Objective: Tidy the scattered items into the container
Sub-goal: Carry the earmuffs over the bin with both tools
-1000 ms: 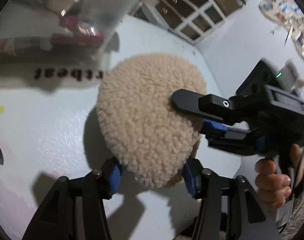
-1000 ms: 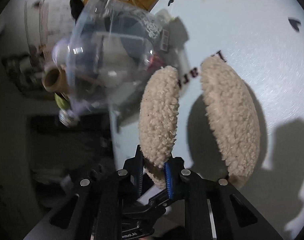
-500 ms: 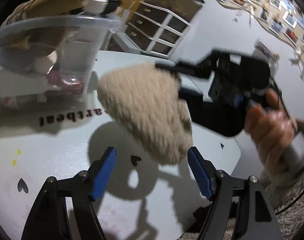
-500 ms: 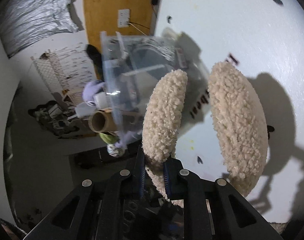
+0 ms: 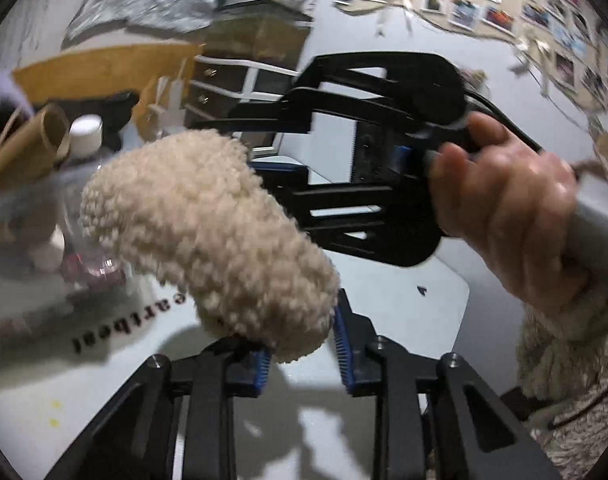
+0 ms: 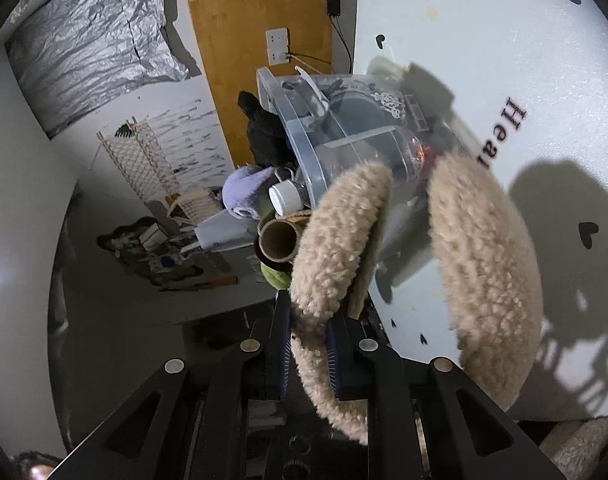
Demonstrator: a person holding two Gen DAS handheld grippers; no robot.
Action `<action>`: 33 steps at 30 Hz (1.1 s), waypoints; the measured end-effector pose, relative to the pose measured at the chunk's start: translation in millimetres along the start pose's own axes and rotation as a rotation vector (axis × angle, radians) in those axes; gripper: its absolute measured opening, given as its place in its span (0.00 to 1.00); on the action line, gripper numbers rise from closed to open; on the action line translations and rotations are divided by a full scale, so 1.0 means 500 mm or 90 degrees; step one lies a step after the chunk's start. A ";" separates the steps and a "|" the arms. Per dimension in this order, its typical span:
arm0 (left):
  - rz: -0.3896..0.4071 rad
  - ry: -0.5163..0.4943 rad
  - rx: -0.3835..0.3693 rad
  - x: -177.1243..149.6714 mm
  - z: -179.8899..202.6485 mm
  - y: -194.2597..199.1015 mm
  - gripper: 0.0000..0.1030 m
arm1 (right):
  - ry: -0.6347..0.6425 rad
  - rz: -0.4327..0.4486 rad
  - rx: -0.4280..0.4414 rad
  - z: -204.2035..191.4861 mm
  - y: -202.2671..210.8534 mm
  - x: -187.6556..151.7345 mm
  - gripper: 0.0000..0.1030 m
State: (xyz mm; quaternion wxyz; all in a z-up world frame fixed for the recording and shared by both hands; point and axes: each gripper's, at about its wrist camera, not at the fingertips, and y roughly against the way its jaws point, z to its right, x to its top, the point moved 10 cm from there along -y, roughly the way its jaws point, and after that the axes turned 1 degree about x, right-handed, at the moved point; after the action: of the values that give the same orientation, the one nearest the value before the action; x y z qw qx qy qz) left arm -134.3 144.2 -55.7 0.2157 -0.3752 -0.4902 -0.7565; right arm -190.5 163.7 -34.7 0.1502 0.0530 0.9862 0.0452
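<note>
Landmark: the clear plastic container (image 6: 344, 148) on the white table (image 6: 504, 40), already crowded with a cardboard tube (image 6: 278, 242), a white-capped bottle (image 6: 286, 196) and a lilac cloth (image 6: 246, 192); every place below is given from it
Left slipper: a fluffy cream slipper (image 5: 208, 236) is up off the table, just beside the container's near wall, toe end towards it; likely raised so that it can clear the rim
Left gripper: the left gripper (image 5: 302, 350) has its jaws closing round the slipper's heel end, which sits between the blue pads; whether both pads press yet cannot be told, as a sliver of gap shows on one side
Right slipper: the second slipper (image 6: 336, 248) is held edge-on, overlapping the container's near corner in the right wrist view; the thin sole edge probably gives narrow jaws something firm to bite
Right gripper: the right gripper (image 6: 309, 354) has its jaws nearly together, clamped on that slipper's rim, with a person's hand (image 5: 500, 216) round the handle
Pairing: both slippers hang side by side, apart, on the container's near side, apparently so the pair goes in together
Stage: judged as mid-carry, neither slipper in yet
Risk: the container looks full, so the slippers may perch on top
</note>
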 end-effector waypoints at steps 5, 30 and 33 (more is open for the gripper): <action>0.017 -0.063 0.025 0.043 -0.002 0.043 0.24 | 0.003 -0.007 0.039 -0.047 -0.017 -0.003 0.17; 0.227 -0.050 0.112 0.400 -0.290 0.101 0.33 | 0.371 0.053 -0.005 -0.473 -0.275 0.111 0.17; 0.209 -0.006 0.068 0.387 -0.322 0.084 0.33 | 0.369 0.091 -0.050 -0.446 -0.300 0.155 0.17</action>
State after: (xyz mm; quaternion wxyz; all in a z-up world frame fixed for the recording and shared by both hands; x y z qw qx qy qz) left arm -283.8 -11.3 81.1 0.3537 -0.4417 -0.4626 -0.6825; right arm -345.0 7.8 139.0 -0.1396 0.1010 0.9793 0.1066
